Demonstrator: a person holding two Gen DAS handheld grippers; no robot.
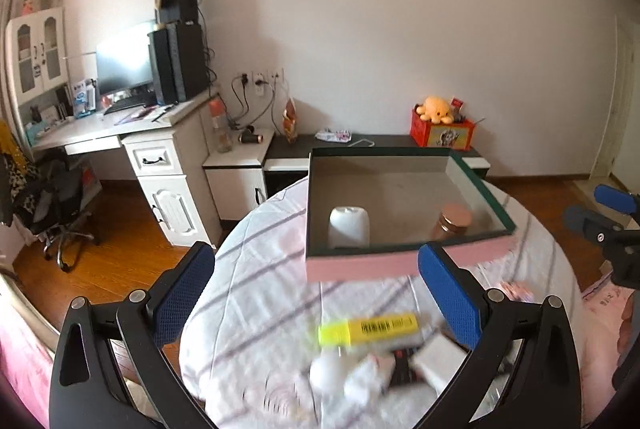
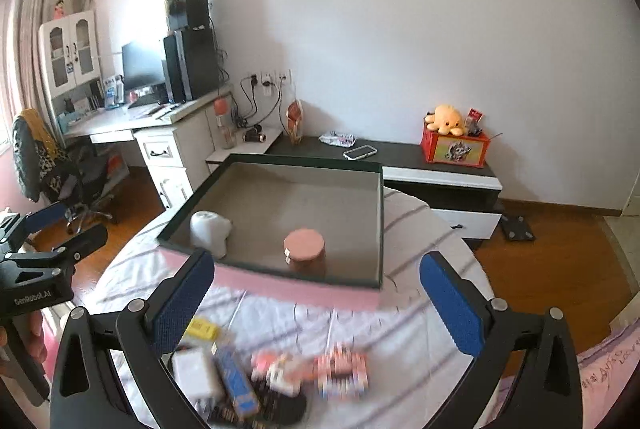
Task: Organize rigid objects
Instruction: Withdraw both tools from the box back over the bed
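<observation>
Right wrist view: I read "GenRoboT.AI" on my left gripper (image 2: 60, 229) at left edge; both it and my right gripper (image 2: 316, 293) gape wide, empty, below the box (image 2: 304, 287).

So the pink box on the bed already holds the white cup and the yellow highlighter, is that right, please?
Not quite: the pink box holds the white cup and a copper-lidded jar. The left wrist view shows the yellow highlighter lying outside on the bedspread.

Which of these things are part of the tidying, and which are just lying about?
Part of the job: pink-sided open box, white cup, round copper-lidded tin, yellow highlighter.

Lying about: orange plush octopus, black computer tower, phone case.
</observation>
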